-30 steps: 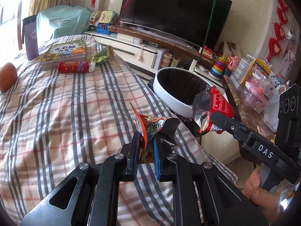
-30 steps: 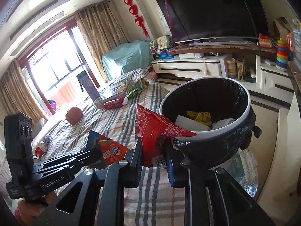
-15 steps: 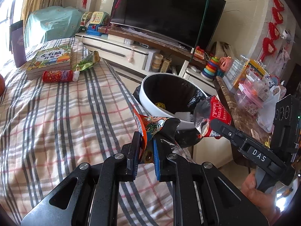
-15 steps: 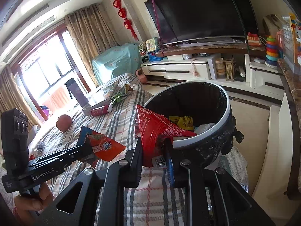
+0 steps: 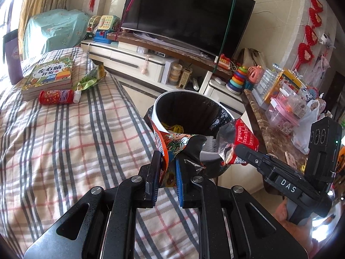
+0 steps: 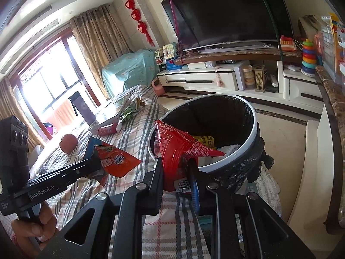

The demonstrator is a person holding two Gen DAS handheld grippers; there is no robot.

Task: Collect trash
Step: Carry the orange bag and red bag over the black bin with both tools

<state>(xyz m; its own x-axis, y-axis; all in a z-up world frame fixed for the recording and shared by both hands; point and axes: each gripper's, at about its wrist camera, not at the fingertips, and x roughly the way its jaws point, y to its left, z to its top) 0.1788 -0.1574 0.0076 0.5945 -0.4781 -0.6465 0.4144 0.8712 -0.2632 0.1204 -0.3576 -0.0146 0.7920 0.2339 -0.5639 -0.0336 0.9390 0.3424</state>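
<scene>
My left gripper (image 5: 166,161) is shut on an orange snack wrapper (image 5: 172,142), held at the near rim of a white trash bin with a black liner (image 5: 194,108). My right gripper (image 6: 175,164) is shut on a red snack wrapper (image 6: 176,144), whose top reaches over the bin's rim (image 6: 254,133). Each gripper shows in the other view: the right gripper (image 5: 239,151) with the red wrapper (image 5: 241,133), the left gripper (image 6: 94,161) with the orange wrapper (image 6: 116,161). Trash lies inside the bin (image 6: 207,140).
On the plaid bed (image 5: 64,129) lie a book (image 5: 49,75), a red tube (image 5: 58,97), a green wrapper (image 5: 90,79) and a round red fruit (image 6: 68,143). A TV stand (image 5: 151,58) is behind the bin. A cluttered marble counter (image 5: 276,133) is right of it.
Both grippers have moved forward with their wrappers towards the bin, which now looks larger and nearer. The grips have not changed.
</scene>
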